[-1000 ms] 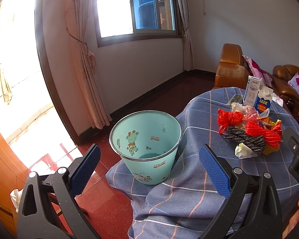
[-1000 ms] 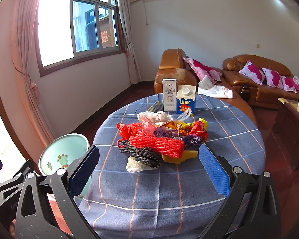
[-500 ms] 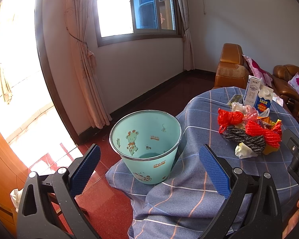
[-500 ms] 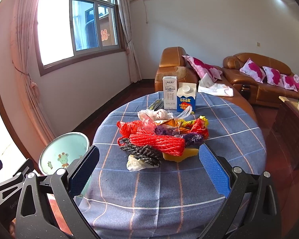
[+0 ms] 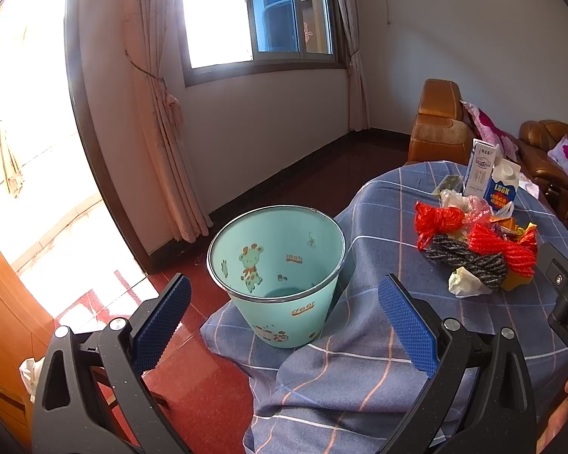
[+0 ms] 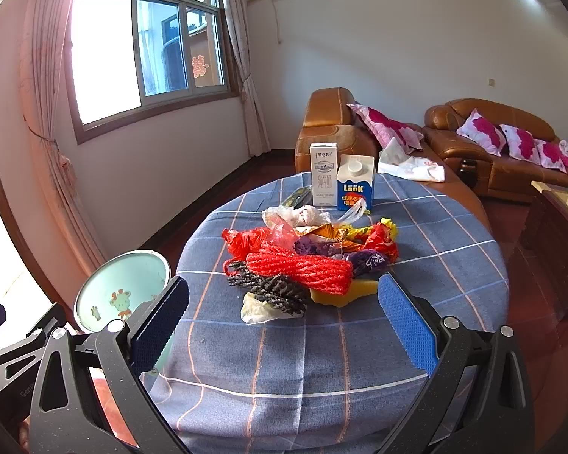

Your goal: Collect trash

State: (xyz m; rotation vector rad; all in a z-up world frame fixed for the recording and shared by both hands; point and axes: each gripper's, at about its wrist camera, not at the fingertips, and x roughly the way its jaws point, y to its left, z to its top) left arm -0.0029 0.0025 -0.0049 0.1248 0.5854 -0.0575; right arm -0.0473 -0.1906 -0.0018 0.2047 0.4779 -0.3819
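Note:
A pile of trash (image 6: 306, 257) lies mid-table on the blue checked cloth (image 6: 322, 348): red net bundle (image 6: 303, 270), dark net bundle (image 6: 272, 291), white crumpled wrapper (image 6: 255, 310), bright wrappers. The pile also shows in the left wrist view (image 5: 473, 249). A white carton (image 6: 323, 178) and a blue carton (image 6: 355, 185) stand behind it. A mint bin (image 5: 276, 265) with a giraffe print stands left of the table; it also shows in the right wrist view (image 6: 117, 291). My left gripper (image 5: 280, 317) is open and empty just before the bin. My right gripper (image 6: 280, 317) is open and empty, short of the pile.
Brown leather sofas (image 6: 492, 143) with pink cushions stand behind the table. A wooden side table (image 6: 556, 219) is at the right. Red tiled floor (image 5: 193, 389) lies below the bin. A curtained window wall (image 5: 163, 113) is at the left.
The right gripper has edged slightly forward toward the pile. The left gripper and the bin have barely moved.

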